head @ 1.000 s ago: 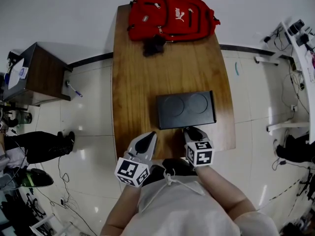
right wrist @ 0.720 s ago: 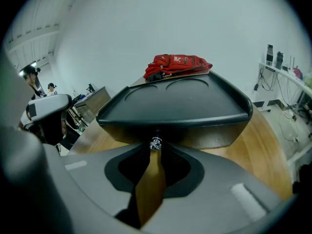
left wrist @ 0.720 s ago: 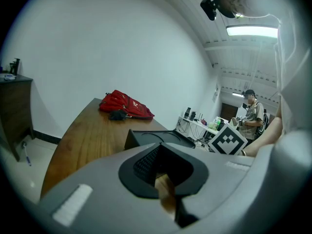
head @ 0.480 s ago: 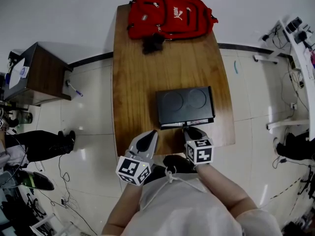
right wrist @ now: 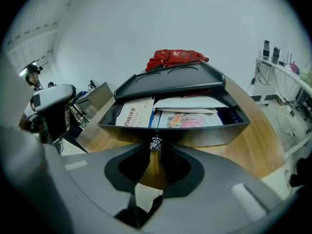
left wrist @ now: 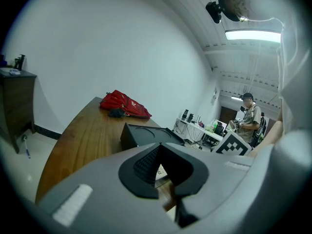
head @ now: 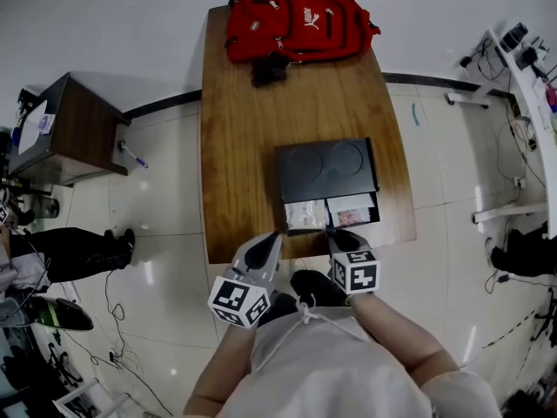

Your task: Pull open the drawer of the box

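Observation:
A flat black box (head: 326,168) lies on the wooden table (head: 244,146) near its front edge. Its drawer (head: 331,213) is slid out toward me, with booklets and papers (right wrist: 168,113) showing inside. My right gripper (head: 335,232) is at the drawer front, shut on the small metal knob (right wrist: 155,143). My left gripper (head: 261,251) hangs at the table's front edge, left of the drawer, shut and holding nothing. In the left gripper view the box (left wrist: 146,135) sits just beyond the gripper's (left wrist: 160,147) tips.
A red backpack (head: 296,24) with a dark cloth lies at the table's far end. A dark wooden cabinet (head: 61,129) stands on the floor at left, with someone's legs (head: 78,255) below it. Desks and cables are at the right. A person (left wrist: 249,116) stands in the background.
The drawer has slid out of the box toward me, baring its papers, as my right gripper drew back with the knob. The left gripper barely moved.

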{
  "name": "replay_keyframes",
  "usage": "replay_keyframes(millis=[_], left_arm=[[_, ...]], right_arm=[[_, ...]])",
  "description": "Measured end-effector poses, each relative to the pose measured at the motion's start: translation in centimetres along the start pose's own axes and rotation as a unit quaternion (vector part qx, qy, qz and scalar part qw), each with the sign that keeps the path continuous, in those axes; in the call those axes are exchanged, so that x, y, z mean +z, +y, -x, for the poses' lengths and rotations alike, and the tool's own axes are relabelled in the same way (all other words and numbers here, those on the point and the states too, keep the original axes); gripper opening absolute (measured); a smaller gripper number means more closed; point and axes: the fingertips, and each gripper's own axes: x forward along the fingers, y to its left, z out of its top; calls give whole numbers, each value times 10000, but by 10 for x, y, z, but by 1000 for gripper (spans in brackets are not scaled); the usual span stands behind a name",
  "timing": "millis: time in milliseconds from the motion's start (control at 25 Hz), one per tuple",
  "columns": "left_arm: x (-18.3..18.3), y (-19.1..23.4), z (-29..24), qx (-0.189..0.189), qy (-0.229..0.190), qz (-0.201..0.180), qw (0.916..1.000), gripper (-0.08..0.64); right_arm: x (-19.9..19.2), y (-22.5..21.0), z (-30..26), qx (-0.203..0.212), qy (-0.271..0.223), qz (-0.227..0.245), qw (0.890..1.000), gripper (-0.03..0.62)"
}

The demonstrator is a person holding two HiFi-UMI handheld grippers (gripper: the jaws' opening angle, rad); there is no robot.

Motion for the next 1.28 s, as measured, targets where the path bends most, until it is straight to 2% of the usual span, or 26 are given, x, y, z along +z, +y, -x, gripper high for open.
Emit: replay_keyframes(millis=[360, 680, 840, 960, 1040, 1120, 1280], left_arm=[[-9, -8, 21, 70, -37, -69, 9999, 6], [-21, -16, 34, 62, 44, -94, 9999, 6], [-22, -16, 43, 101, -9, -45, 9999, 6], [-26, -18, 52, 120, -43, -25, 9999, 6], [-25, -21, 59, 134, -100, -5, 9999, 6], [-20, -27, 66, 119, -204, -23, 9997, 6], [2, -49, 87, 27, -517, -226, 9984, 6]], right_arm=[[-34, 6, 15, -25, 113, -82, 9999, 71], [-42, 5, 20, -92, 2, 19, 10000, 78], [-51, 5, 23, -102, 41, -92, 9999, 63], [-53, 13, 33, -87, -61, 15, 9999, 63], [-48, 22, 44, -62, -249, 155, 9996, 54], [-34, 32, 63, -85, -634, 460, 9969, 3], [10, 56, 115, -183, -1698, 1269, 9771, 2]])
